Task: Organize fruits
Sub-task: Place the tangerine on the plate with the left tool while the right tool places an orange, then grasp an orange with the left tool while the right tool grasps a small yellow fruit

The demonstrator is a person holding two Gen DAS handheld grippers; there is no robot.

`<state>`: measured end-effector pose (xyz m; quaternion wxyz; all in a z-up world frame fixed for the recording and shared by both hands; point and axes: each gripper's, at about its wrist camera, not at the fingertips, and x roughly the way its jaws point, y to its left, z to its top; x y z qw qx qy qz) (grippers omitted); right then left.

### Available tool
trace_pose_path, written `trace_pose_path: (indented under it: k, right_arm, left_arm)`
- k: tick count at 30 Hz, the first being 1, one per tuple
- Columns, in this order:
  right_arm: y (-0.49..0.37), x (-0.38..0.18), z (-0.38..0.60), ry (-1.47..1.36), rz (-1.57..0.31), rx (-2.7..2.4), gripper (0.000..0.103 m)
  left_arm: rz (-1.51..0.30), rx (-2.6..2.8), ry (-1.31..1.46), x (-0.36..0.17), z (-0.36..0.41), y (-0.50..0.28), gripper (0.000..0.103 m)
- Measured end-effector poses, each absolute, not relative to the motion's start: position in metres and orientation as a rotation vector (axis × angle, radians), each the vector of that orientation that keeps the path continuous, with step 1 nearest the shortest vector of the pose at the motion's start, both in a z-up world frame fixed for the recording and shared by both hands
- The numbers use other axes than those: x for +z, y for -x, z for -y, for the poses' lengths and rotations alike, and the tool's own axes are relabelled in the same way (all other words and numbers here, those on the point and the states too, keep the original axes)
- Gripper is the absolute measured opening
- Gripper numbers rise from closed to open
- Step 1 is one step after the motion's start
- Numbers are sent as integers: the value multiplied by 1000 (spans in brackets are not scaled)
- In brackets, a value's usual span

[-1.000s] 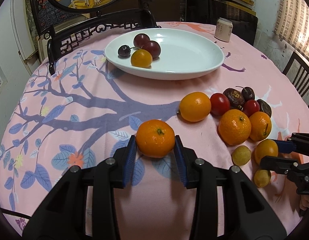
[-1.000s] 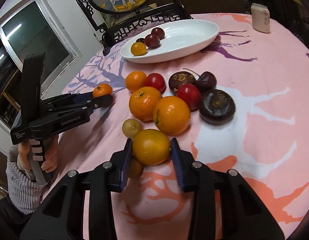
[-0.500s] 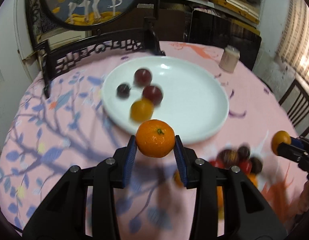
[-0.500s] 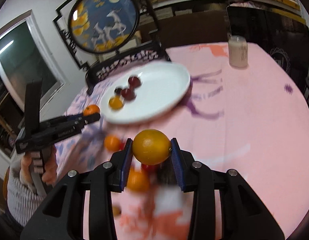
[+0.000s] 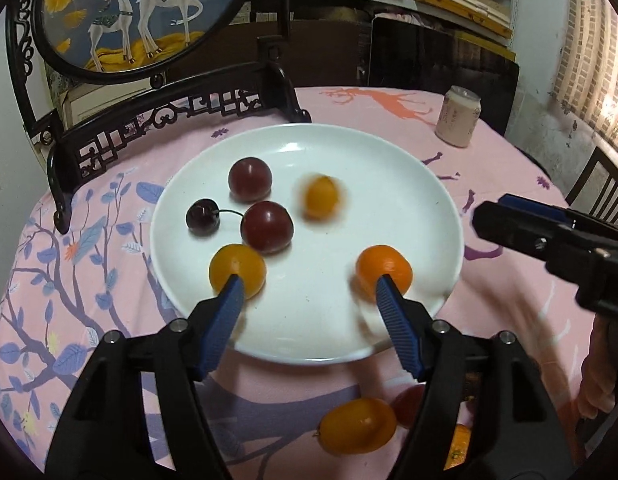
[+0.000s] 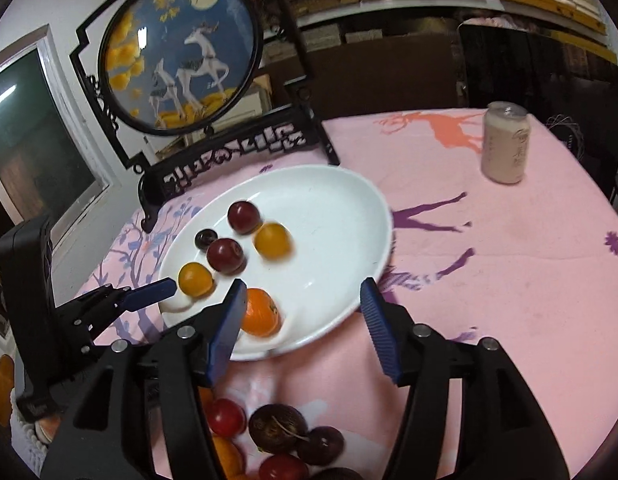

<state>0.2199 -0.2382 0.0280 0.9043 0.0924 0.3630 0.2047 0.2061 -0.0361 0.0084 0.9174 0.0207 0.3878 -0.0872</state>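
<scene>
The white plate [image 5: 369, 168] [image 6: 329, 208] holds two dark red plums [image 5: 251, 180], a cherry [image 5: 203, 216] and a yellow-orange fruit [image 5: 237, 270]. An orange mandarin [image 5: 383, 272] [image 6: 261, 312] lies loose near the plate's near rim, blurred. A yellow fruit [image 5: 321, 196] [image 6: 273, 240] is blurred mid-plate. My left gripper [image 5: 309, 284] [image 6: 165, 286] hovers over the near rim, its jaws opening with nothing between them. My right gripper [image 6: 303, 284] [image 5: 493, 210] is also over the plate, its jaws opening and holding nothing.
More fruit lies on the pink cloth in front of the plate: an orange one [image 5: 357, 426], a red tomato [image 6: 227, 416] and dark fruits [image 6: 277, 428]. A pale can [image 5: 457, 122] [image 6: 507, 142] stands at the back right. A dark carved screen stand [image 5: 169, 116] rises behind the plate.
Both grippers carried their fruit from the pile to above the plate, then let go. The mandarin and the yellow fruit now lie in the plate, still moving.
</scene>
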Motion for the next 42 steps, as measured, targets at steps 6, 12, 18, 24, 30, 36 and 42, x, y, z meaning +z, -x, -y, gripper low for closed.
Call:
trace_pose_path:
  k: [6, 12, 18, 24, 30, 36, 42]
  right_arm:
    - [-201, 26, 251, -224, -795, 447, 59]
    - [-155, 18, 277, -216, -775, 396, 74]
    - [-124, 5, 303, -253, -796, 369, 76]
    - [-107, 2, 315, -239, -794, 343, 76]
    - [-105, 2, 324, -270, -799, 328, 83]
    - [-102, 3, 318, -246, -797, 351, 83]
    - [-103, 1, 319, -249, -805, 346, 83]
  left_arm:
    - [-776, -167, -85, 13, 35, -184, 70]
    - [-798, -187, -125, 1, 28, -149, 72]
    - [-792, -188, -171, -5, 35, -132, 80]
    - [-780, -197, -207, -8, 33, -129, 85]
    - [-763, -117, -133, -2, -12, -117, 91]
    - [-717, -177, -170, 2, 0, -98, 90]
    - [-782, -280, -210, -12, 18, -92, 88]
